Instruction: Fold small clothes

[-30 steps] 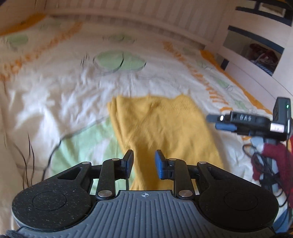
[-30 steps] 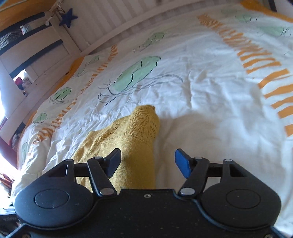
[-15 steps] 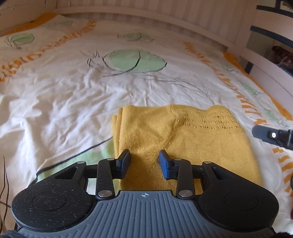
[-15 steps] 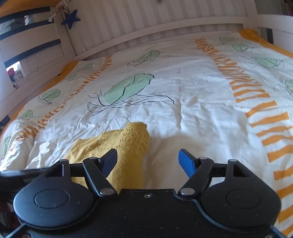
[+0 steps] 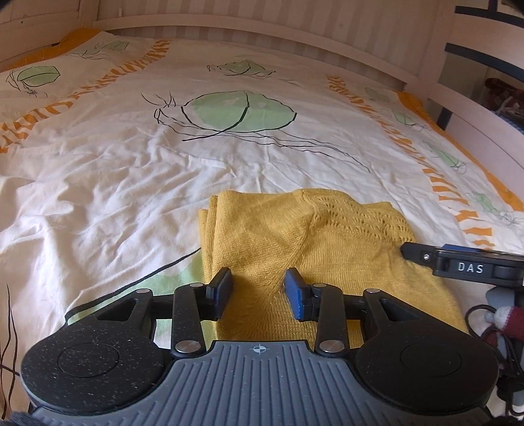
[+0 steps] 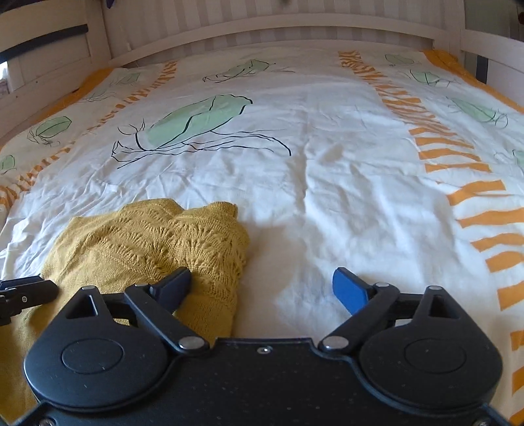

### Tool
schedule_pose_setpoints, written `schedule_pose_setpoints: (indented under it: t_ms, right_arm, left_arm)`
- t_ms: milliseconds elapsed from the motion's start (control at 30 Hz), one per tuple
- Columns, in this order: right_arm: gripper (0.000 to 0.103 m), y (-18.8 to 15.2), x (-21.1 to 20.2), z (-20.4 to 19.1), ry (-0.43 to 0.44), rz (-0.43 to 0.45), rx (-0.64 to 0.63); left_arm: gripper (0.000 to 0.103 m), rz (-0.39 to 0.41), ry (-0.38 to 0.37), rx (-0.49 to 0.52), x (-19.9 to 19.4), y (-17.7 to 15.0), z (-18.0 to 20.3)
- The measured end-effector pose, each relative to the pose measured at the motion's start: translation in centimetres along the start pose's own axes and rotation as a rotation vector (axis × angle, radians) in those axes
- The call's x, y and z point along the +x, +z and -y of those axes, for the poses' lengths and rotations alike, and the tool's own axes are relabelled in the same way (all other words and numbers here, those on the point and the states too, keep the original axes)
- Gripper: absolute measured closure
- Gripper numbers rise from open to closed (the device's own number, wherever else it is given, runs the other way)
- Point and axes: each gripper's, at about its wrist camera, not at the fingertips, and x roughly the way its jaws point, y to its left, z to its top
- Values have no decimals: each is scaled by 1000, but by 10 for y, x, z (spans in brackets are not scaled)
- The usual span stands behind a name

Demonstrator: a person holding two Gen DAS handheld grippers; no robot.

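Observation:
A mustard-yellow knitted garment (image 5: pixel 304 242) lies folded flat on the bed, with a lace-pattern part at its far right. My left gripper (image 5: pixel 258 290) is open and empty just above its near edge. In the right wrist view the garment (image 6: pixel 147 242) lies at lower left. My right gripper (image 6: pixel 262 288) is wide open and empty, its left finger (image 6: pixel 173 285) over the garment's right edge, its right finger (image 6: pixel 348 290) over bare sheet. The right gripper's body shows at the right of the left wrist view (image 5: pixel 465 265).
The bed has a white duvet cover (image 5: pixel 131 170) with green shapes and orange stripes, creased in places. A white slatted bed frame (image 6: pixel 278 19) runs along the far end and sides. Cables and a dark red item (image 5: pixel 504 324) lie at the right edge.
Both grippers have drawn back and levelled, so more of the bed shows. The garment lies flat and still. The left gripper's jaws have opened a little wider; the right stays wide open.

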Motion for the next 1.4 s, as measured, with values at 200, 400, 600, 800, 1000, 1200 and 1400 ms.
schedule_pose_setpoints:
  t_ms: [200,400,600,800,1000,1200,1400]
  right_arm:
    - [9,2,-40,-1,27,50,4]
    - [5,-22,-50,-10,-8,-32,-92]
    - [1,-26,-50,-2,-13,-37,-22]
    - [0,-15,-84,-6,75,-5,35]
    - [0,-12,-114,-5,178,-35,127]
    - [0,-20,-136,-7,151,-62,141]
    - [1,-30,-149,-23,83,-43,24]
  left_arm:
    - [56,15,18,-7,-20,-2,0]
    - [44,5,46,3,-27,-21,-2]
    - [36,-13,46,-20,-31,-20,-9]
    - [13,-14,68,16,-59,-17,2]
    - [0,-8,81,50,-89,-16,20]
    - [1,-48,57,16,-100,-17,26]
    - [2,-119,168,12,-99,-20,32]
